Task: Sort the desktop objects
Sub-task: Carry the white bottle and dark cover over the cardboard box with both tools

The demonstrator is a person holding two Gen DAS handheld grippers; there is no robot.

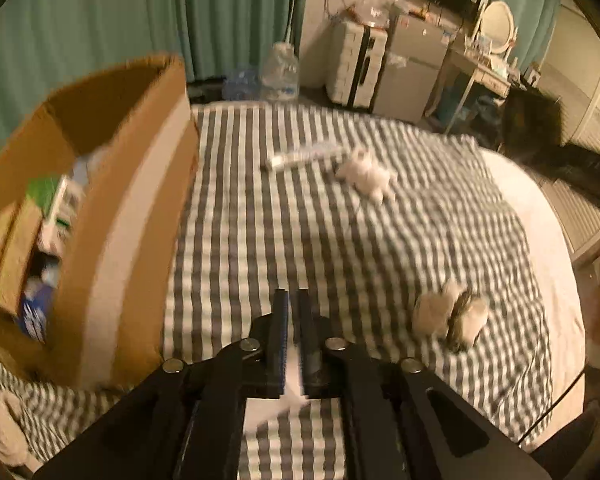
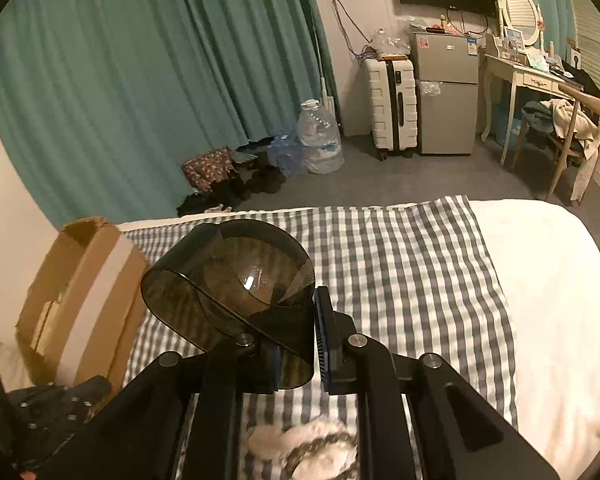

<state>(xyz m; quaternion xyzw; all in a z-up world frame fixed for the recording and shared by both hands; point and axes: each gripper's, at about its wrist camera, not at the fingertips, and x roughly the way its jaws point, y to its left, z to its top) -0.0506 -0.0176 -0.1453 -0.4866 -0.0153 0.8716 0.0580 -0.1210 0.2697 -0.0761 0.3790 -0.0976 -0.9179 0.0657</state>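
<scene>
Between my right tongs (image 2: 296, 334), a smoky, see-through dish (image 2: 236, 280) is clamped by its rim, raised above the checked cover (image 2: 400, 272); only the right view shows it up close. At 9 o'clock from the dish, the box (image 2: 80, 300) stands on the cover's edge.

In the left view, my left tongs (image 1: 294, 340) are nearly together, pinching a thin white sheet (image 1: 290, 384) that is blurred and hangs down between the fingers. This view alone looks into the box (image 1: 100, 200) at 10 o'clock, where packets in green, white and blue lie. It also shows a white crumpled wad (image 1: 366, 176) at 1 o'clock with a pale flat stick (image 1: 304, 156) just beside it, and a white-and-grey bundle (image 1: 452, 316) at 3 o'clock near the tongs. The right view catches that bundle (image 2: 308, 448) only at 6 o'clock, partly hidden by the rig.

Beyond the bed, the right view gives the suitcase (image 2: 390, 106) and fridge (image 2: 446, 92) sharply.
</scene>
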